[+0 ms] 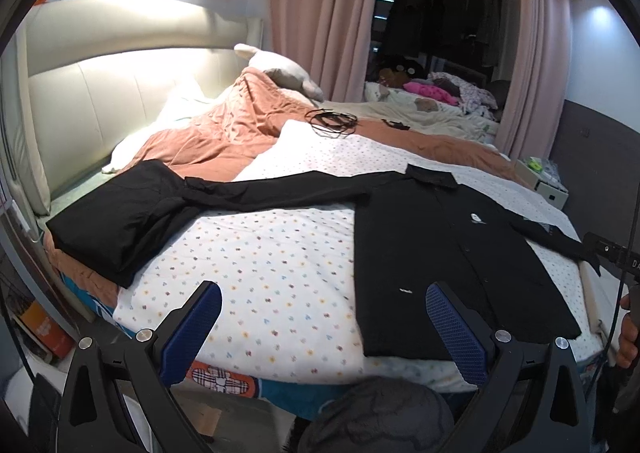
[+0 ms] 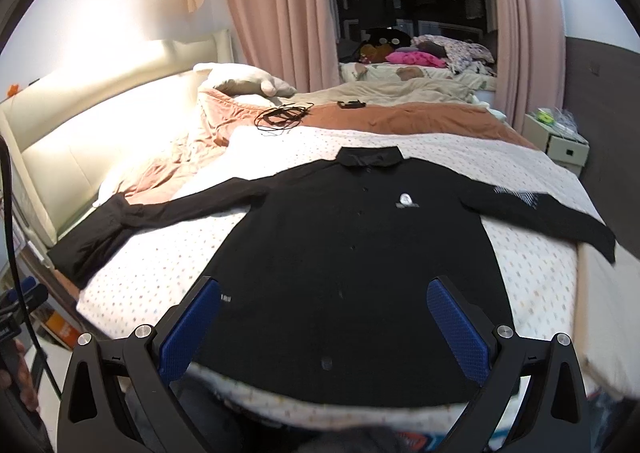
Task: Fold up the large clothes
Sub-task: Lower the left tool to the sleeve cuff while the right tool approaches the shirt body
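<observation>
A black long-sleeved shirt [image 2: 352,237] is lying front-up and spread flat on the dotted white sheet [image 1: 272,253] of the bed [image 1: 100,93], collar [image 2: 370,157] pointing away from the person and hem hanging close to the near edge. Both sleeves are stretching straight out; the left sleeve [image 1: 260,189] is running toward a second dark garment [image 1: 120,213] bunched near the headboard side, and whether the two are touching cannot be told.

The left hand-held gripper [image 1: 322,327] is hovering with its blue pads spread wide above the sheet, beside the shirt's left edge, holding nothing. The right hand-held gripper [image 2: 324,323] is likewise hanging wide open over the lower body of the shirt, apart from the cloth.

The fabric is looking thin, soft and light, so it is likely drooping and creasing the moment it is lifted, and a single-layer pinch may be slipping. The sensible holds seem to be a cuff or shoulder seam for bringing a sleeve across the chest, then the two hem corners together for the lengthwise fold. Pinching too deep risks catching the sheet underneath. A loose black cable [image 2: 282,115] is lying well beyond the collar, out of the way.
</observation>
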A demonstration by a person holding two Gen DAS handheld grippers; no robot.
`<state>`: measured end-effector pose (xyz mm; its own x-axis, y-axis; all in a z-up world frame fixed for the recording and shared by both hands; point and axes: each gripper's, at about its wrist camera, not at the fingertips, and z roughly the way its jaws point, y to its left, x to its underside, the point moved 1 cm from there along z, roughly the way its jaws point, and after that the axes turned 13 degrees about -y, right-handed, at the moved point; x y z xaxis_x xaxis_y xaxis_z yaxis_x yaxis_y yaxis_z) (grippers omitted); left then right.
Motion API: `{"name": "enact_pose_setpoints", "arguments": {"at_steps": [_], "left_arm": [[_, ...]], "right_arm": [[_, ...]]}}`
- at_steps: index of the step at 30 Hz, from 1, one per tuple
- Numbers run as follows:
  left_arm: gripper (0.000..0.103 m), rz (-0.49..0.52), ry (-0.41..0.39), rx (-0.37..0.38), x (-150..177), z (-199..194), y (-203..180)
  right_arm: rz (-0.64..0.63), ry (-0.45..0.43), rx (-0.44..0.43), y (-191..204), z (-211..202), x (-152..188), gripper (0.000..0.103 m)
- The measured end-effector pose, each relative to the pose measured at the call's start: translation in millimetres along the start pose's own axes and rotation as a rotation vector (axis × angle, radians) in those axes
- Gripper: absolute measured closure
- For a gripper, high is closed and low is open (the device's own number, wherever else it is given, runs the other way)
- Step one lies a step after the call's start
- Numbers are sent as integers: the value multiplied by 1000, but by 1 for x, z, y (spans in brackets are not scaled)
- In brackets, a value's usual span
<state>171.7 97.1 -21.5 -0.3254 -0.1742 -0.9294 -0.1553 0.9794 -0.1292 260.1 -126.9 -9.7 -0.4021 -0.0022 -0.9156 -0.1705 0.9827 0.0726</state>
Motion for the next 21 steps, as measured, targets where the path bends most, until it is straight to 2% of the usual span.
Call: {"name": "enact_pose_setpoints", "arguments": {"at_steps": [10,21], "left_arm": [[1,-14,33,-74,-23,68,22],[1,-49,48,-159,-52,137,60]], "right_arm": [[-4,22,-33,10,81,-31,0],[8,84,-64,18,167,-44,0]]}}
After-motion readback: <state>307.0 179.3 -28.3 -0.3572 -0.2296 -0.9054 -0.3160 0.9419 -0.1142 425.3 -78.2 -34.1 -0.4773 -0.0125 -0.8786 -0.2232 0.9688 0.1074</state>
